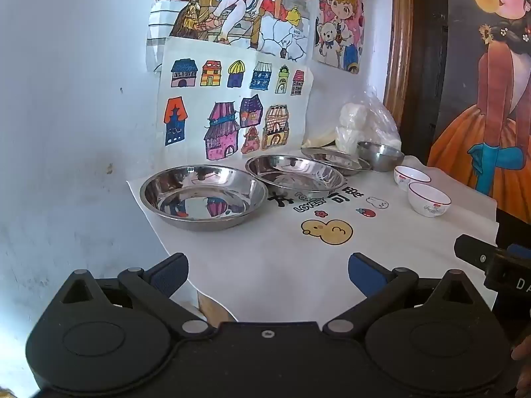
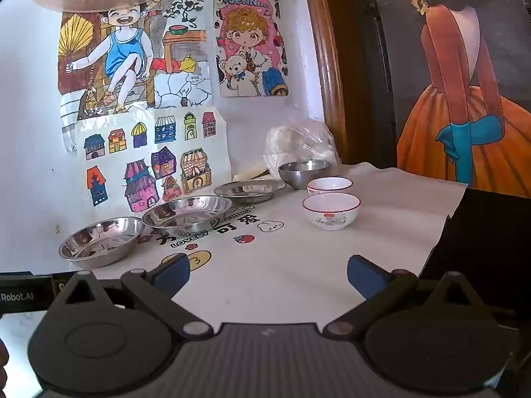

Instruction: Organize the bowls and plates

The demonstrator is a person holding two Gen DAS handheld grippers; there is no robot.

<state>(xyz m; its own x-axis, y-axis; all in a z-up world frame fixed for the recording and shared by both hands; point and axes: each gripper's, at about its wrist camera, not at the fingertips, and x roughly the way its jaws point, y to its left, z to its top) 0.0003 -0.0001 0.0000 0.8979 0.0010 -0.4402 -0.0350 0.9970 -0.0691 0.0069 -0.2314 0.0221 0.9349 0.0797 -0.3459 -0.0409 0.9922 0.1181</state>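
Three steel plates stand in a row along the wall: near [image 1: 203,195] [image 2: 101,241], middle [image 1: 294,173] [image 2: 187,214], far [image 1: 335,160] [image 2: 249,189]. A steel bowl [image 1: 380,155] [image 2: 303,172] sits behind them. Two white ceramic bowls with red rims stand at the right: near [image 1: 428,199] [image 2: 331,210] and far [image 1: 411,177] [image 2: 329,185]. My left gripper [image 1: 268,273] is open and empty, low over the table's front, short of the near plate. My right gripper [image 2: 268,275] is open and empty, in front of the near white bowl.
A white printed cloth [image 1: 298,258] [image 2: 282,275] covers the table. A clear plastic bag with white contents [image 1: 361,122] [image 2: 298,142] leans in the back corner. Drawings hang on the wall. The table edge drops off at the right [image 2: 444,232]. The right gripper's body shows in the left view [image 1: 491,262].
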